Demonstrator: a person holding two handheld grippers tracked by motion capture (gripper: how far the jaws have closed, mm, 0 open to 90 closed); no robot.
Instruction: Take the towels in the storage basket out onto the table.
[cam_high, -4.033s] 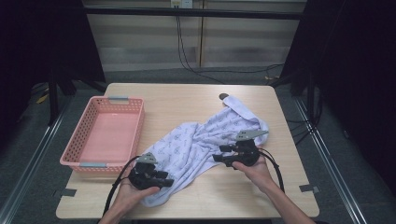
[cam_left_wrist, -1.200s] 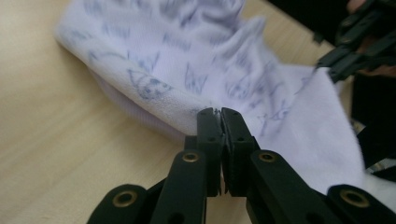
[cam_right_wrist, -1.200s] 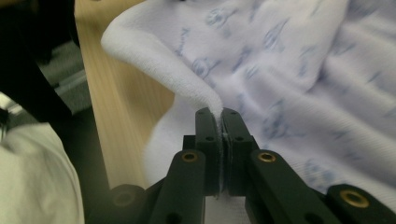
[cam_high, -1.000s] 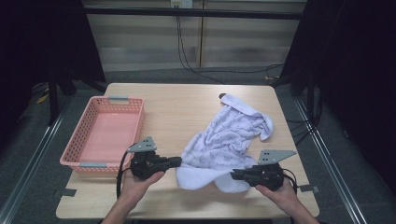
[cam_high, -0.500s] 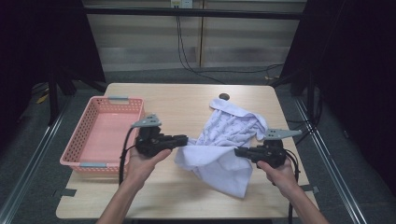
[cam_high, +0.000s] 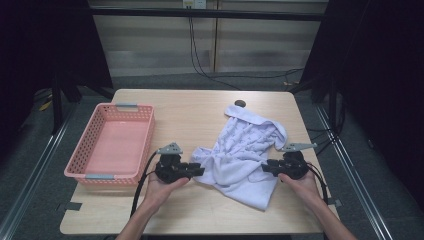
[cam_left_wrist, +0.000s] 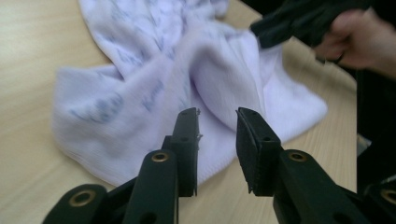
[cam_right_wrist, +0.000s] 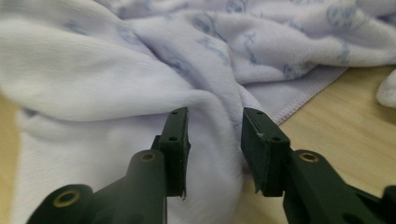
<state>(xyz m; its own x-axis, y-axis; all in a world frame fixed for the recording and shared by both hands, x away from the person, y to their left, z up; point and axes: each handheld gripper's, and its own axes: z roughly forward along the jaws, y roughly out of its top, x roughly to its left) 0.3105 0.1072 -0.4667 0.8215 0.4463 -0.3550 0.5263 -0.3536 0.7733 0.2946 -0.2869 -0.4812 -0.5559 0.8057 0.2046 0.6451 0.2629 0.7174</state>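
- While a pink basket (cam_high: 111, 145) sits at the table's (cam_high: 200, 115) left edge, the left gripper (cam_high: 196, 170) rests just right of it, jaws parted, nothing between them.
- Mid-table, a crumpled white towel (cam_high: 245, 150) (faint blue print) lies between both grippers.
- At its right edge, the right gripper (cam_high: 265, 167) gapes, cloth bulging toward its jaws.

A pale lilac-white towel (cam_high: 245, 152) with faint blue motifs, a pink basket (cam_high: 80, 164), a light wooden table (cam_high: 195, 112).
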